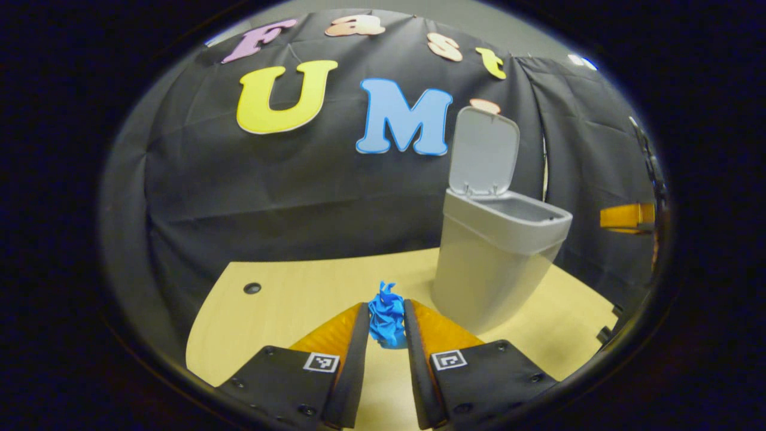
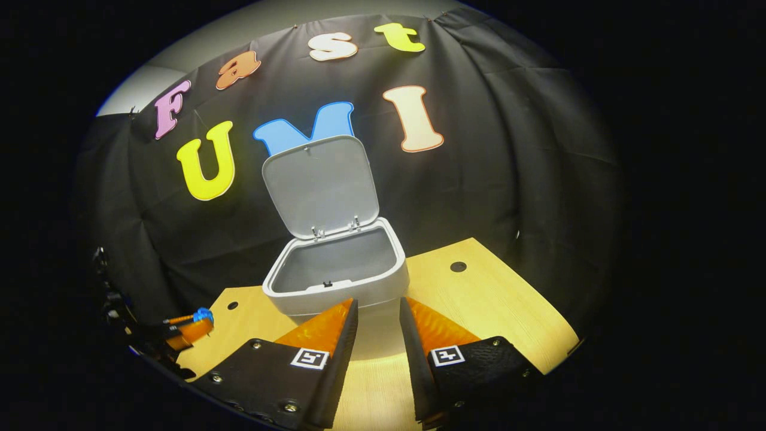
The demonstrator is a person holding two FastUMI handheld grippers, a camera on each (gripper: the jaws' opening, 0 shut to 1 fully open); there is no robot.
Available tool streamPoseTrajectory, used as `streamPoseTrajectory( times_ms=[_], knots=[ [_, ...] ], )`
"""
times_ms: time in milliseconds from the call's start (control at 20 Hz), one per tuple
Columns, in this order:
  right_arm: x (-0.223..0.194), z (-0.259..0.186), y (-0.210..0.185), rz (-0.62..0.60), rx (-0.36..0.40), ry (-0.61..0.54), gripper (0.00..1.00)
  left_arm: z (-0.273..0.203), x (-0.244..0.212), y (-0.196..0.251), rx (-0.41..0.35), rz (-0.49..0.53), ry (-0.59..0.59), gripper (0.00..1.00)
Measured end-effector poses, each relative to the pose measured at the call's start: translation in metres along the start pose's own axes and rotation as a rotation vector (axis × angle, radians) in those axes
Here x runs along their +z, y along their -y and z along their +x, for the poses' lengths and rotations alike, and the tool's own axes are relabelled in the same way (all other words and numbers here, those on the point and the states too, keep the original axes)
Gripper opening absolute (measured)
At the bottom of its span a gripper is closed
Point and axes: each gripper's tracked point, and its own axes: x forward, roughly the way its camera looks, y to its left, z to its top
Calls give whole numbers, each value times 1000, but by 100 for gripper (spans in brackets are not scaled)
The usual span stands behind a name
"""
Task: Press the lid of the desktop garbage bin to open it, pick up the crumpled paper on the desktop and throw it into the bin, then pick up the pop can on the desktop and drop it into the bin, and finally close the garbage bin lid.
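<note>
A blue crumpled paper (image 1: pixel 386 322) sits pinched between the fingers of my left gripper (image 1: pixel 386 305), which is shut on it low over the wooden desktop (image 1: pixel 287 299). To its right stands the grey garbage bin (image 1: pixel 491 269) with its lid (image 1: pixel 483 152) swung upright. In the right gripper view the bin (image 2: pixel 341 281) is straight ahead, its lid (image 2: pixel 320 185) raised and its inside bare. My right gripper (image 2: pixel 377 303) hovers open just before the bin's front rim with nothing between its fingers. The left gripper (image 2: pixel 187 326) with the blue paper (image 2: pixel 203 314) shows at the far left.
Small round holes mark the desktop (image 1: pixel 252 288) (image 2: pixel 458 266). The black cloth wall closes in behind the bin. The other gripper (image 1: pixel 627 216) shows at the far right, beyond the bin. The desktop edges fall off close on both sides.
</note>
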Motion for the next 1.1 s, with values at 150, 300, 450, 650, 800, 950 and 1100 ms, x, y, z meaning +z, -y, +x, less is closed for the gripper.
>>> streamPoseTrajectory(
  times_ms=[150, 300, 450, 650, 800, 950, 1100],
  knots=[
    [-3, -7, 7, -3, -14, 0, 48, 20, 35, 19, -41, 26, 51, 41],
    [-4, -13, 14, -1, -27, 3, 48, 38, 55, 46, -89, 65, 70, 43],
    [-9, -19, 19, 11, -40, -2, 48, 54, 72, 77, -141, 42, 92, 45],
    [-16, -32, 26, 24, -61, -3, 48, 79, 93, 120, -201, 56, 109, 44],
    [-21, -45, 26, 36, -66, -3, 48, 101, 106, 151, -231, 69, 120, 44],
    [-26, -58, 33, 17, -83, -4, 48, 118, 105, 174, -251, 79, 108, 41],
    [-26, -69, 45, 16, -106, 3, 48, 128, 101, 192, -266, 80, 97, 73]
  ],
)
